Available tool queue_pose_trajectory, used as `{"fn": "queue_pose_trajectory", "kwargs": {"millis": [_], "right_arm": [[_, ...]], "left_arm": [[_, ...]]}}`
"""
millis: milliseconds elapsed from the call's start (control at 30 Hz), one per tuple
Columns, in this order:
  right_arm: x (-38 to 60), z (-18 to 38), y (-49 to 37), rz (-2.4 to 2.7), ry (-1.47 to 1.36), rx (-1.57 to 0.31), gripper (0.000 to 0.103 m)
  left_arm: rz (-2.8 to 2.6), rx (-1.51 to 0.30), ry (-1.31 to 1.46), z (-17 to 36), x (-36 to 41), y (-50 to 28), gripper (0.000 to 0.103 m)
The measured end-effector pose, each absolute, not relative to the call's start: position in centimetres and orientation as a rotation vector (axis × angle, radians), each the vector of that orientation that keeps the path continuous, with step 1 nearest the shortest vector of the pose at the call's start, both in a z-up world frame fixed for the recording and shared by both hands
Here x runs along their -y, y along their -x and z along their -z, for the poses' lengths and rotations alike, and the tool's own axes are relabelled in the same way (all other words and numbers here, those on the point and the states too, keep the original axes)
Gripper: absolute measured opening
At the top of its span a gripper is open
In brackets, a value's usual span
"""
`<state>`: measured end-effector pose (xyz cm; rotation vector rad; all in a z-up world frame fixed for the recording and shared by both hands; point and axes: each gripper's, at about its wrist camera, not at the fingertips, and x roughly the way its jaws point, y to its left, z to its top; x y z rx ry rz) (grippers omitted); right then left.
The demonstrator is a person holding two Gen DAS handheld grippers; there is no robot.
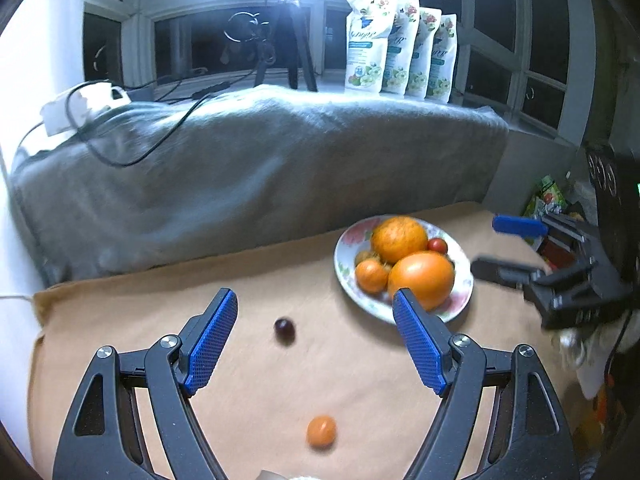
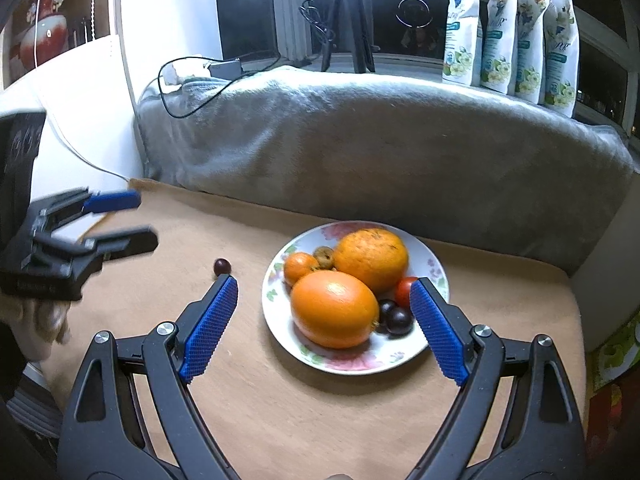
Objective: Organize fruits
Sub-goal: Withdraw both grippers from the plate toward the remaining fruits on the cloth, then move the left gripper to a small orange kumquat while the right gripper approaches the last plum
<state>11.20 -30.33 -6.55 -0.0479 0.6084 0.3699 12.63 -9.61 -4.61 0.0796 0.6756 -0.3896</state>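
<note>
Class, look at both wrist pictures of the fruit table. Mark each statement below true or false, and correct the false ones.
1. Both claws, left claw and right claw, are open. True.
2. The plate is empty. False: it holds oranges and smaller fruits.
3. A dark grape lies on the cloth outside the plate. True.
4. The small orange fruit sits on the plate. False: it lies on the cloth.
5. Four white pouches stand by the window. True.

Left gripper [image 1: 314,300] and right gripper [image 2: 324,286] both angle downward, fingers spread, empty.
</note>
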Motion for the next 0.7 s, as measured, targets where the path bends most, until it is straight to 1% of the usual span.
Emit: {"fn": "queue_pose_trajectory", "kwargs": {"millis": [367, 700], "right_arm": [[27.1, 7.3, -12.7, -0.444, 0.055, -0.644, 0.090], [23.3, 7.9, -13.5, -0.531, 0.107, -0.663, 0.090]], "left_arm": [[0.340, -0.758, -0.057, 8.1, 6.9, -9.8, 0.080], [0.363, -0.779, -0.001, 9.8, 6.0, -7.8, 0.080]]}}
